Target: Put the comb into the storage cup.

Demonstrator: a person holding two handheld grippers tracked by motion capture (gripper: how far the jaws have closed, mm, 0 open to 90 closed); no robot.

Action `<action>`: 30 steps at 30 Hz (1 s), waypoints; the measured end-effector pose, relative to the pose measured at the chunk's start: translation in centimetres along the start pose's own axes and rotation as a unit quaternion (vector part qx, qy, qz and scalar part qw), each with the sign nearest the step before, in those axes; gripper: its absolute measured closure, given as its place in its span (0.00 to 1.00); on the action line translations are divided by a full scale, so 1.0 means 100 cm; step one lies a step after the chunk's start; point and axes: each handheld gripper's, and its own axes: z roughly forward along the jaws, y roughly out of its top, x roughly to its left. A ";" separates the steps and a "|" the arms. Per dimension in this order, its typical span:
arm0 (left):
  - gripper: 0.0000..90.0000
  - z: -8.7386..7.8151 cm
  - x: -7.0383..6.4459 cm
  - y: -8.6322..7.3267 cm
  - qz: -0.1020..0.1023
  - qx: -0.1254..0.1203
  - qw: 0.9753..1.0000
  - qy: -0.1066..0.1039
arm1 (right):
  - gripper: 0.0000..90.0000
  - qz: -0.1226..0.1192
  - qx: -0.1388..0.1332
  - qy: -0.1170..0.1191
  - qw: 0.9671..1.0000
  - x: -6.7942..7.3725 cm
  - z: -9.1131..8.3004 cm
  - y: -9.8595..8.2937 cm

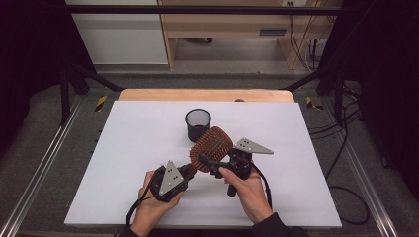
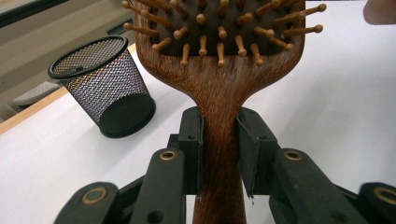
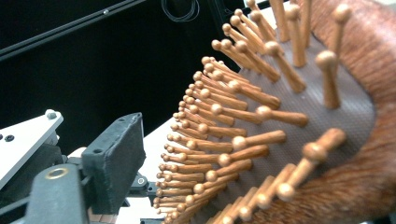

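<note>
Brush point(image 1: 211, 142) handle sits clamped in the left hand-held gripper point(image 2: 219, 154); right hand-held gripper point(image 3: 112, 154) gapes beside the bristles—pinch the head's rim before releasing toward cup point(image 1: 198, 124).

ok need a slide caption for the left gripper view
Left gripper clamps the handle of a wooden paddle hairbrush, pins facing the camera, beside a black mesh pen cup on a white tabletop.

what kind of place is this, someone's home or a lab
Most likely a lab or recording rig, not a home: a white table stands inside a black metal frame, loose cables trail over the grey floor, and plain wooden furniture stands behind.
</note>
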 end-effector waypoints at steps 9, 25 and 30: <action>0.81 0.000 0.003 -0.002 -0.014 -0.005 1.000 -0.004 | 0.29 0.008 0.004 0.009 1.000 0.001 0.003 0.000; 0.81 -0.001 0.005 -0.004 -0.020 -0.011 1.000 -0.003 | 0.43 0.027 -0.006 0.013 1.000 0.000 0.003 0.002; 0.81 0.000 0.006 -0.005 -0.028 -0.012 1.000 -0.006 | 0.46 0.034 -0.008 0.011 0.999 0.001 0.004 0.002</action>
